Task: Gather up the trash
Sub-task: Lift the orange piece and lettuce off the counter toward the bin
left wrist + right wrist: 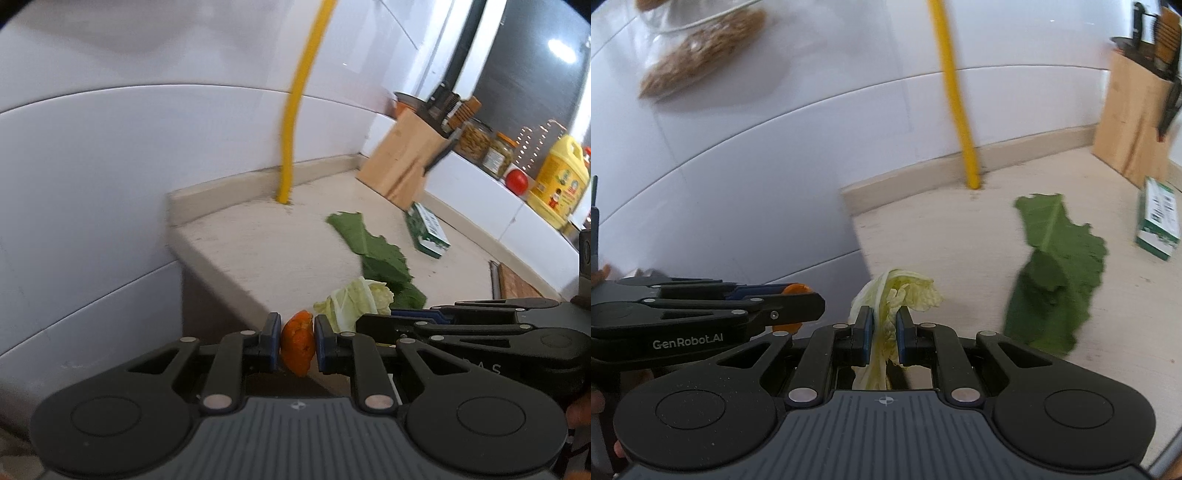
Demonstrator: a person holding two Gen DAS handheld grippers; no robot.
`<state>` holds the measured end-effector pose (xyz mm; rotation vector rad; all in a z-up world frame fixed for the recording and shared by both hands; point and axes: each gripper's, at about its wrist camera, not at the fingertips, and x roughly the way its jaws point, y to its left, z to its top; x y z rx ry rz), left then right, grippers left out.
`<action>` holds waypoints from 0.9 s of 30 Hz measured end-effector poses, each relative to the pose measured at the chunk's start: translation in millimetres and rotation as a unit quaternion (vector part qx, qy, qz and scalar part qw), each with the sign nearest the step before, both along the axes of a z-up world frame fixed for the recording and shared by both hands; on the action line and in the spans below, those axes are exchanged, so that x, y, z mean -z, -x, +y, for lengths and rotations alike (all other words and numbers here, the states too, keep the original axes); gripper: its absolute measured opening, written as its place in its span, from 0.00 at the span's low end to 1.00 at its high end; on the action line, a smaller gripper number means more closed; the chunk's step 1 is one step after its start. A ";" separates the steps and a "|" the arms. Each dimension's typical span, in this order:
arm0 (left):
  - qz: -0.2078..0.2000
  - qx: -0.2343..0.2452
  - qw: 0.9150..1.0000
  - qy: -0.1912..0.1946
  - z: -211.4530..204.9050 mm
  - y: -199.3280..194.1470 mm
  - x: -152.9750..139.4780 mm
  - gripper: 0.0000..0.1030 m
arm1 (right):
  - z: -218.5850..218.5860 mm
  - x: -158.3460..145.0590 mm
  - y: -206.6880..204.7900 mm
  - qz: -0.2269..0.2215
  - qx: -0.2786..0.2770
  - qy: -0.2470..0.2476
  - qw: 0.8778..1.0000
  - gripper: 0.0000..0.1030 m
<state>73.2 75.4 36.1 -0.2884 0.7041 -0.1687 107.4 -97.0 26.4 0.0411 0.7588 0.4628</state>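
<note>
While both tools carry scraps past the left end of the counter (258,236), nothing rests on the surface beneath them. Left gripper (297,341): nearly closed, pads clamped on a peel (298,347), orange, at bottom centre of the left view. Right gripper (884,334): also nearly closed, pinching a cabbage leaf (894,291) by its pale rib, frilly top flopping above the pads at lower centre of the right view.

Likely handling: peel light, a bit leathery, rough enough not to slip, held across its middle. Cabbage leaf light and limp, probably damp; thick rib the sound place to pinch, thin frill apt to tear.

Not yet collected: a green leaf (1056,266), large and dark, lying flat at right of the right view, well apart from both tools. Looks soft and floppy, bound to droop when lifted; best taken at the midrib near the stalk end, or where a fold stands up off the counter. Just beyond it, a green carton (1158,221) near the knife block (1134,122); stiff, light, easy across its narrow sides. Whether it counts as trash, hard to judge.
</note>
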 end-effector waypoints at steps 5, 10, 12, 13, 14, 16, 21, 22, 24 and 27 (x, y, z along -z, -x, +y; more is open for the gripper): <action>-0.001 -0.029 1.000 0.004 20.3 16.3 3.4 0.15 | 24.1 1.6 3.7 0.000 -0.031 0.003 1.000 0.17; 0.000 -0.054 0.999 0.009 37.5 30.1 7.9 0.15 | 40.6 6.5 6.3 0.004 -0.057 0.008 0.998 0.17; 0.001 -0.064 0.998 0.012 43.7 35.1 9.8 0.15 | 46.9 8.6 6.8 0.006 -0.067 0.008 0.998 0.17; 0.002 -0.068 0.998 0.012 46.0 36.9 10.5 0.15 | 50.2 9.9 7.1 0.007 -0.073 0.009 0.997 0.17; 0.002 -0.073 0.997 0.013 49.0 39.5 11.5 0.15 | 54.3 10.5 7.5 0.008 -0.078 0.010 0.997 0.17; 0.003 -0.082 0.996 0.014 54.0 43.3 13.5 0.15 | 61.4 11.3 10.7 0.010 -0.086 0.012 0.996 0.17; 0.009 -0.105 0.994 0.015 64.8 51.1 18.8 0.15 | 75.5 14.5 14.4 0.017 -0.105 0.016 0.994 0.17; 0.009 -0.109 0.994 0.015 66.7 52.3 19.8 0.15 | 77.3 15.0 14.9 0.018 -0.107 0.017 0.994 0.17; 0.010 -0.115 0.993 0.014 69.9 54.7 21.5 0.15 | 81.5 16.6 16.1 0.019 -0.111 0.020 0.993 0.17; 0.013 -0.126 0.992 0.009 74.8 58.4 25.0 0.15 | 85.9 20.4 15.5 0.022 -0.113 0.025 0.993 0.17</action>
